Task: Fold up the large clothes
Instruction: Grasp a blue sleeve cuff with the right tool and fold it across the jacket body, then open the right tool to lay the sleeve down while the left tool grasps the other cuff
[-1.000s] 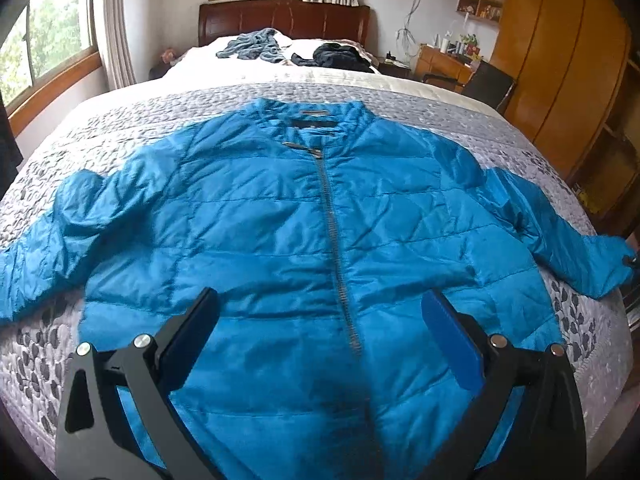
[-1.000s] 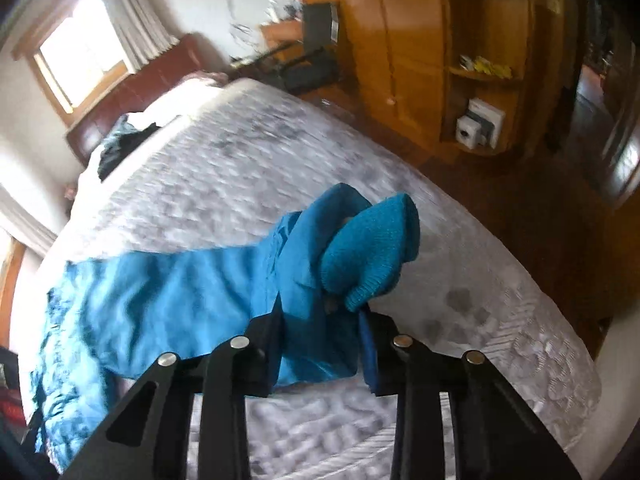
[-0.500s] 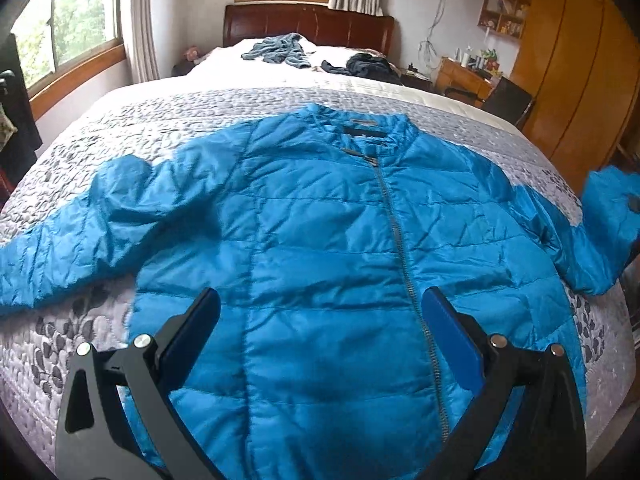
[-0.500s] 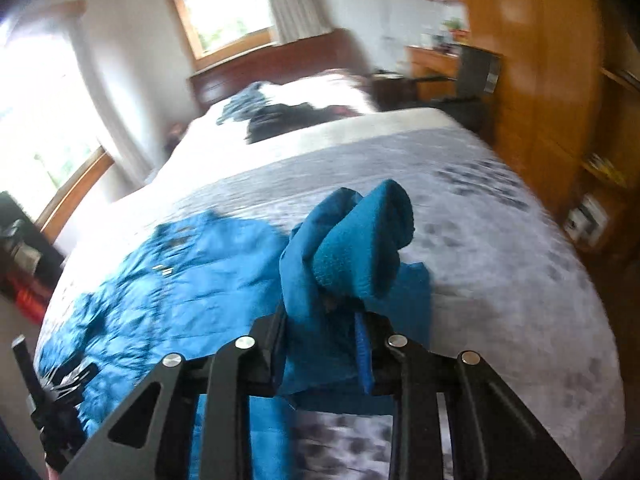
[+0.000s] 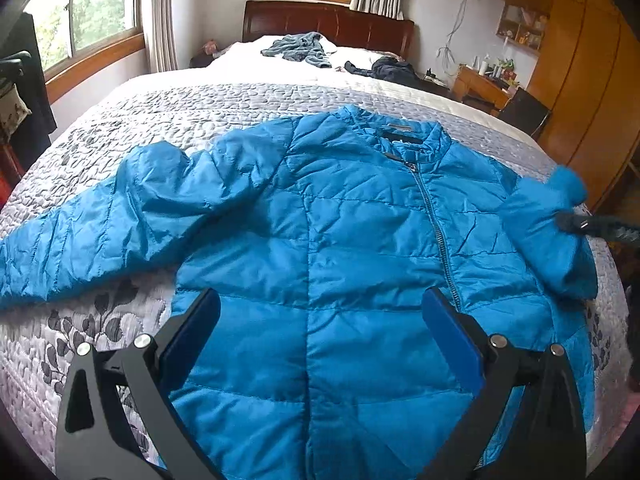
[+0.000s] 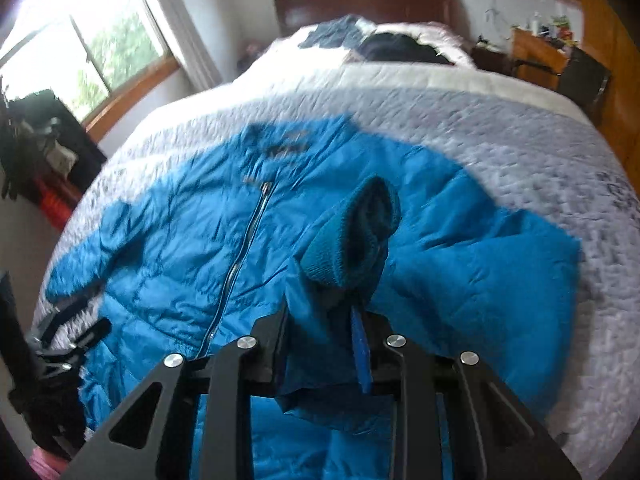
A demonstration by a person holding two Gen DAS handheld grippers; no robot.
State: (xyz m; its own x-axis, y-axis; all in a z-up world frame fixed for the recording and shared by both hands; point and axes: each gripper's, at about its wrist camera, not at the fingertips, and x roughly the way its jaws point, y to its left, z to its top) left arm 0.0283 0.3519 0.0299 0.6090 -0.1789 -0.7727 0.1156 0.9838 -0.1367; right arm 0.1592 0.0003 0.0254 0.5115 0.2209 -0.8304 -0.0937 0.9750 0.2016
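Lying front-up on the quilted bed (image 5: 248, 104) is a blue puffer jacket (image 5: 344, 240); the left gripper (image 5: 320, 336) is hovering over its hem, spread apart, while the right gripper (image 6: 320, 320) is clamping the sleeve cuff (image 6: 352, 232) above the jacket's chest.

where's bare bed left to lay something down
Free: quilt between the jacket collar and the clothes near the headboard; also the near corner under the flat sleeve. Crowded: the middle, covered by jacket.
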